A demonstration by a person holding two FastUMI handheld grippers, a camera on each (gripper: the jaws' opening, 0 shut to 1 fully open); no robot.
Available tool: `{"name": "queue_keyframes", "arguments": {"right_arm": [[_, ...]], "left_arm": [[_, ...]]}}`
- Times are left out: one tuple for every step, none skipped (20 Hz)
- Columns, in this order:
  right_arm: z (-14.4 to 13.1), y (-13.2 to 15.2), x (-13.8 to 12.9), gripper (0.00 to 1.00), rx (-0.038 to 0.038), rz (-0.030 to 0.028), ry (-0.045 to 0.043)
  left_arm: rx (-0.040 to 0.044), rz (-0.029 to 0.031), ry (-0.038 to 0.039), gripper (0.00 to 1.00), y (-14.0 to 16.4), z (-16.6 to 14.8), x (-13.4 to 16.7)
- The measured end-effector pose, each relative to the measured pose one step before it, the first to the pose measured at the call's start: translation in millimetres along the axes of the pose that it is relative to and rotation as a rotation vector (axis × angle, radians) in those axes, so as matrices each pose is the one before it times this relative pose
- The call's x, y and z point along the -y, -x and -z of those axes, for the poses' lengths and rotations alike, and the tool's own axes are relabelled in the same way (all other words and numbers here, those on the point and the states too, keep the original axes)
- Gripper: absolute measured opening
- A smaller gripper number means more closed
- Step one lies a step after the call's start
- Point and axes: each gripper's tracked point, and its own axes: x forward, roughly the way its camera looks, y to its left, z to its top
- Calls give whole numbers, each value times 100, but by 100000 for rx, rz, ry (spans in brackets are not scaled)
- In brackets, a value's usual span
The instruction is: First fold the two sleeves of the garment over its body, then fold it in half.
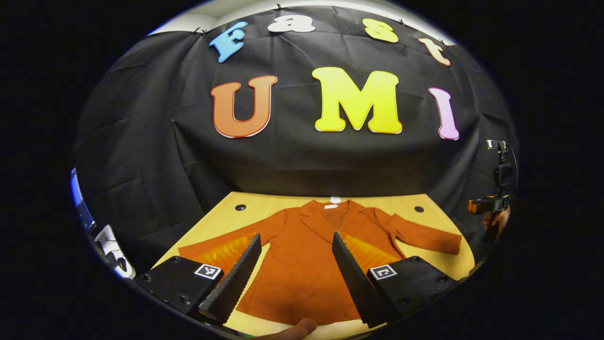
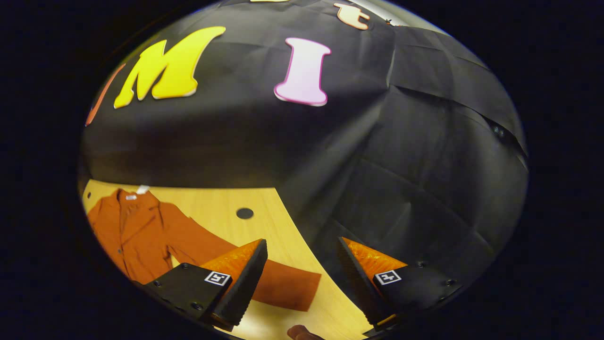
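A rust-orange long-sleeved garment (image 1: 306, 255) lies flat and face up on the wooden table (image 1: 222, 212), collar toward the wall, both sleeves spread out to the sides. My left gripper (image 1: 296, 278) hovers open above the garment's lower body, with nothing between its fingers. In the right gripper view the same garment (image 2: 137, 236) lies at the lower left, its sleeve (image 2: 278, 283) stretching toward me. My right gripper (image 2: 302, 283) is open above that sleeve's cuff end near the table's edge. The right gripper (image 1: 493, 203) and the hand holding it also appear at the far right of the left gripper view.
The table has round cable holes (image 1: 240, 207) (image 2: 244, 213) near its back corners. Black cloth walls close in behind and beside the table. A fingertip (image 1: 302, 326) shows at the bottom edge.
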Motion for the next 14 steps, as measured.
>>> {"name": "queue_keyframes", "arguments": {"right_arm": [[1608,-1088,433,95,-3690,-28,1199],[1435,-1032,419,94,-3987,283,652],[1308,-1035,342,94,-3732,-300,-398],[1365,-844,253,95,-4312,-785,-294],[1533,-873,189,95,-4120,-782,-621],[1292,-922,104,95,-4066,-707,-181],[967,-936,36,95,-3768,236,274],[955,-1076,78,95,-4122,475,833],[1038,-1091,-568,95,-4605,-1513,-1175],[845,-740,-438,95,-5175,-2288,-2778],[894,-587,99,96,-5702,-2472,-3588],[899,-519,-54,96,-5911,-2120,-4095],[728,-481,-308,95,-6319,-2882,-5287],[363,-65,-217,95,-4296,-3566,-3790]], "left_arm": [[-886,25,12,98,-42,235,424],[-639,118,-61,98,30,283,401],[-798,-41,-551,98,22,349,382],[-770,48,-864,98,-119,299,462],[-565,87,-744,98,20,229,478],[-192,146,-602,98,118,202,517],[-353,450,-648,98,-51,112,562],[-301,5,-540,98,41,296,392],[14,-116,-243,98,31,28,428],[-340,175,-24,99,-3,192,409],[-403,194,11,99,137,91,451],[-410,-49,-289,100,101,177,294],[-396,-378,-501,100,137,182,200],[-188,-464,-391,100,106,146,61]]}}
